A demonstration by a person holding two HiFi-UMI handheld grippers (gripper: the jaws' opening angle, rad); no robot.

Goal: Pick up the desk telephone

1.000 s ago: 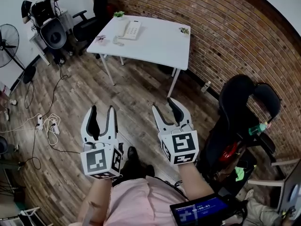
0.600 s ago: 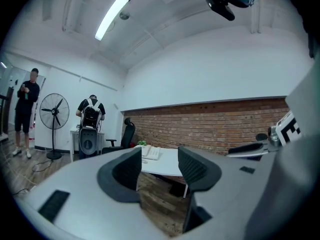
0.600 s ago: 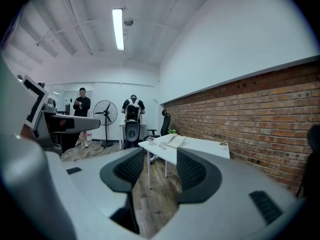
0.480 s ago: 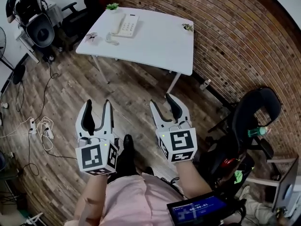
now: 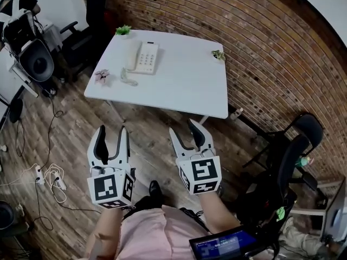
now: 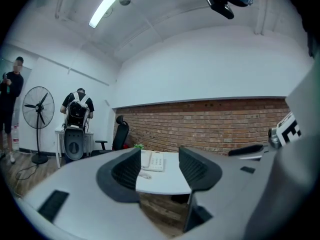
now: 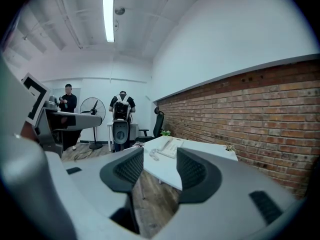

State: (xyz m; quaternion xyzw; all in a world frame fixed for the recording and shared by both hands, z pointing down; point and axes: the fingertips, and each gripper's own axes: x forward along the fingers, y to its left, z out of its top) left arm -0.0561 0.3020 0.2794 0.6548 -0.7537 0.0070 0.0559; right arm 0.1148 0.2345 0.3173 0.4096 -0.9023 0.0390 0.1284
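- while both grippers hang over the wooden floor (image 5: 65, 123), short of the white counter (image 5: 184, 88), the desk telephone (image 5: 145, 57) sits untouched on the counter's far left part, well apart from either gripper.
- left gripper (image 5: 112, 130): jaws spread, nothing between them; in its own view the telephone shows far off through the gap.
- right gripper (image 5: 183, 128): jaws likewise spread and empty, aimed toward the counter.
- coiled cord (image 5: 128, 80) lies on the counter just beside the telephone's near left corner.
- small green plant (image 5: 123, 30) stands at the counter's far left corner; a second small plant (image 5: 218, 54) sits at the far right, close to the brick wall (image 5: 260, 42).
- black office chair (image 5: 290, 161) stands right of the grippers, near the wall.
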